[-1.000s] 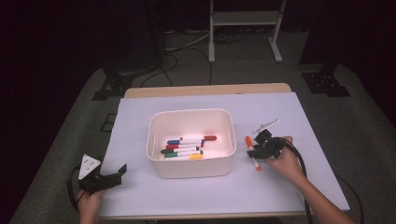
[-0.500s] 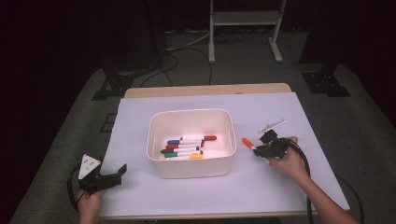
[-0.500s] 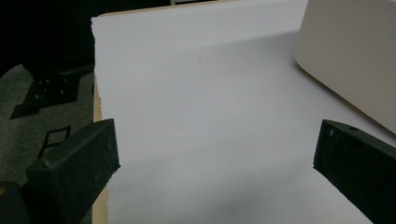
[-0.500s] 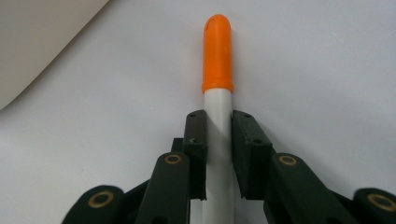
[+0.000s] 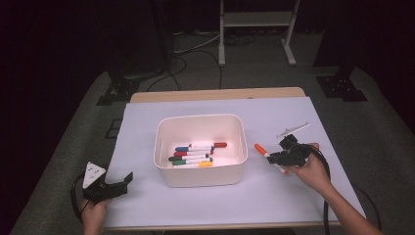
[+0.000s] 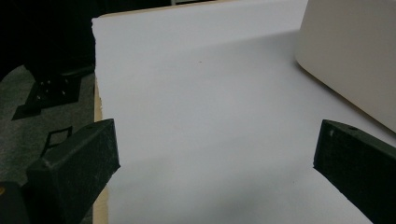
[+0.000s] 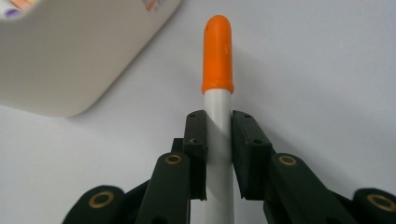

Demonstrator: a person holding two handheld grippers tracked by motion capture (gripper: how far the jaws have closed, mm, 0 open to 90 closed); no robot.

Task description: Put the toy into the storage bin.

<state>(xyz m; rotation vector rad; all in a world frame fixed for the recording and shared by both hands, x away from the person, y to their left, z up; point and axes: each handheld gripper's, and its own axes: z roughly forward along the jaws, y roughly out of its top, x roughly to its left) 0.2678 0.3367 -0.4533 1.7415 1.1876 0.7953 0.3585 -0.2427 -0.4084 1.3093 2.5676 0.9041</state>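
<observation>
I have the orange-capped marker [image 7: 218, 93] clamped in my right gripper [image 7: 218, 140]: both pads press on its white barrel just below the cap, and the cap points forward past the fingertips. The jaws have just been closing, and the marker sits between them now. Seen from the high view, the marker [image 5: 266, 154] is just to the right of the white bin [image 5: 199, 125], near its right wall but not touching it, cap end nearest the bin. My right gripper [image 5: 285, 155] is on the far side of the marker from the bin.

Inside the bin lie several more markers [image 5: 195, 154], side by side on its floor, with red, blue, green and orange caps among them. I can make out some small print on one marker over the bin rim in the right gripper view, too blurred to read.

A small grey piece [image 5: 292, 130] lies on the white sheet [image 5: 303, 112] farther right of the bin, beyond my right hand.

My left gripper [image 5: 122, 182] sits well to the left of the bin, near its front left corner, jaws spread wide with nothing but bare sheet between them.
</observation>
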